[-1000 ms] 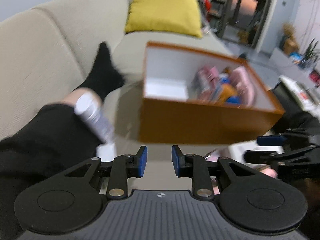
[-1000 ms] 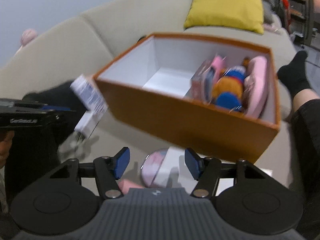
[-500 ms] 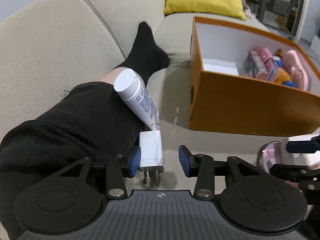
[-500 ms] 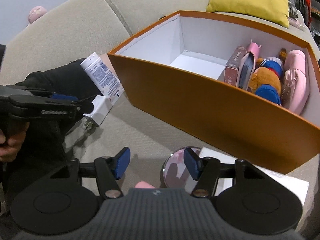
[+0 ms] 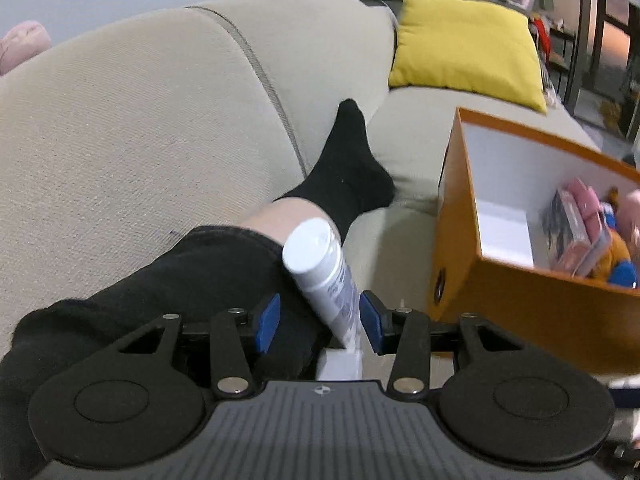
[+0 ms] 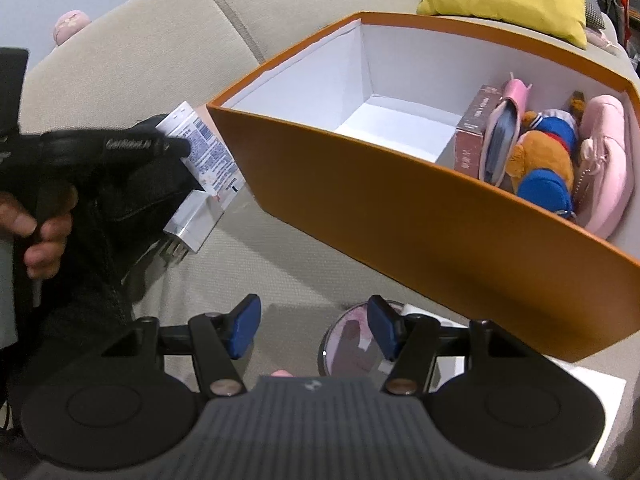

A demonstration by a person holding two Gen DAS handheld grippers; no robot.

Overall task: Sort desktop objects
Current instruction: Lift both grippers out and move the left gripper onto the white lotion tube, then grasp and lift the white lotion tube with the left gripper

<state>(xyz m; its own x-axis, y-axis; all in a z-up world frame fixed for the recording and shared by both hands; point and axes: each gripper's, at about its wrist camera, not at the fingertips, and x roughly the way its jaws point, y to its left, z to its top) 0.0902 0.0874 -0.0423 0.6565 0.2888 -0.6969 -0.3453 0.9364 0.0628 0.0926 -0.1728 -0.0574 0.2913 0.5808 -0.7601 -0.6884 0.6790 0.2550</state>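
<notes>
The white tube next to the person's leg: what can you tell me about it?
The white tube looks like soft plastic, with a broad flat white cap at its raised end and blue print on its side. It lies tilted against a leg in dark trousers on the beige sofa, its crimped end beside a white plug adapter. The left gripper straddles it, jaws opening, pads apparently not pressing.

Dim, soft light — fisheye-warped edges

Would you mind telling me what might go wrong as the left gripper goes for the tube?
The left gripper is opening around the tube, which leans on the person's leg; a nudge might roll it off. Its tail overlaps the charger, so closing low may catch both. The box wall stands close, so a swing could bump it.
</notes>
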